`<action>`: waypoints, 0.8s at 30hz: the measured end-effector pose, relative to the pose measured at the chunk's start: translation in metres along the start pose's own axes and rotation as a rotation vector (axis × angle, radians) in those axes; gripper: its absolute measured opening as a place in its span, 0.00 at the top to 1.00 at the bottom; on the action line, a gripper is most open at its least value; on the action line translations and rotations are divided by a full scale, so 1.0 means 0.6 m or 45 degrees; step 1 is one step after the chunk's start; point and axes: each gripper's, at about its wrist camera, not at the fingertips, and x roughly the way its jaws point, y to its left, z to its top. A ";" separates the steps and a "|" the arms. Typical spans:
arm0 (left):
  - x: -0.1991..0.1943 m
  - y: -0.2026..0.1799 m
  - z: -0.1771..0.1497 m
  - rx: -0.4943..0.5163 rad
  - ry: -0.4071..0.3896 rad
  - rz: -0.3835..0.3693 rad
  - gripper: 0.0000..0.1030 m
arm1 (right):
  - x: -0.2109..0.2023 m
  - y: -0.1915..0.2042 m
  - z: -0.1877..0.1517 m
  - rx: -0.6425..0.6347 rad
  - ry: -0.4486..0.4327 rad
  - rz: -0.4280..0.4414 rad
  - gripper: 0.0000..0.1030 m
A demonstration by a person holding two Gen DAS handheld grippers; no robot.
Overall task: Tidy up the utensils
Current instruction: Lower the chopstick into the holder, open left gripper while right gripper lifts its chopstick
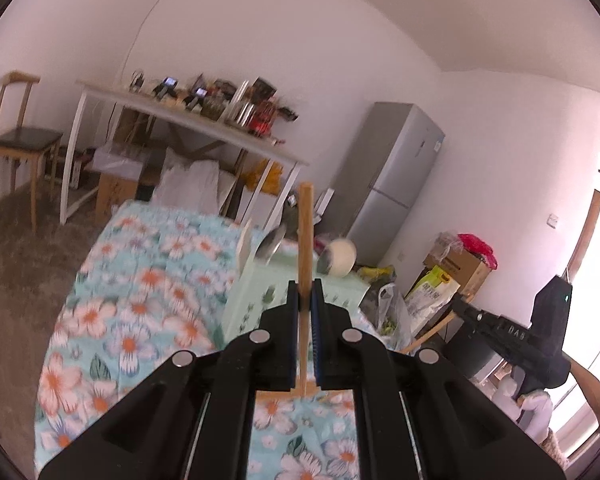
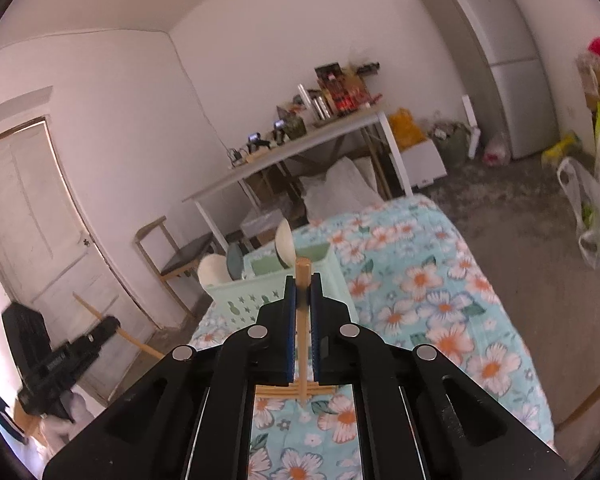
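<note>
My left gripper (image 1: 305, 292) is shut on a wooden chopstick (image 1: 306, 224) that stands upright between its pads, above the floral tablecloth (image 1: 140, 280). Just beyond it stands a mint green basket (image 1: 260, 296) holding a metal spoon (image 1: 270, 246) and a white spoon (image 1: 340, 262). My right gripper (image 2: 302, 286) is likewise shut on an upright wooden chopstick (image 2: 302, 270), with the basket (image 2: 256, 292) and its spoons (image 2: 284, 240) right behind the fingertips. Each view also shows the other gripper off to the side, gripping its chopstick (image 2: 96, 314).
A white desk (image 1: 188, 120) piled with clutter stands behind the table, a wooden chair (image 1: 16, 140) beside it. A grey fridge (image 1: 392, 168), cardboard boxes (image 1: 460, 264) and plastic bags (image 2: 592, 220) line the wall and floor. A door (image 2: 32, 220) is at the left.
</note>
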 end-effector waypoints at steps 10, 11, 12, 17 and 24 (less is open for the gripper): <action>-0.010 -0.057 0.113 0.145 -0.222 -0.074 0.95 | -0.021 -0.016 0.021 0.015 -0.061 0.093 0.96; -0.007 -0.061 0.121 0.157 -0.239 -0.073 0.95 | -0.021 -0.017 0.020 0.020 -0.061 0.103 0.96; -0.004 -0.064 0.127 0.167 -0.250 -0.072 0.95 | -0.021 -0.020 0.020 0.027 -0.060 0.116 0.96; 0.047 -0.080 0.153 0.228 -0.259 -0.048 0.95 | -0.016 -0.028 0.017 0.037 -0.061 0.147 0.96; 0.159 -0.085 0.145 0.297 -0.145 0.054 0.95 | -0.014 -0.043 0.021 0.063 -0.063 0.173 0.96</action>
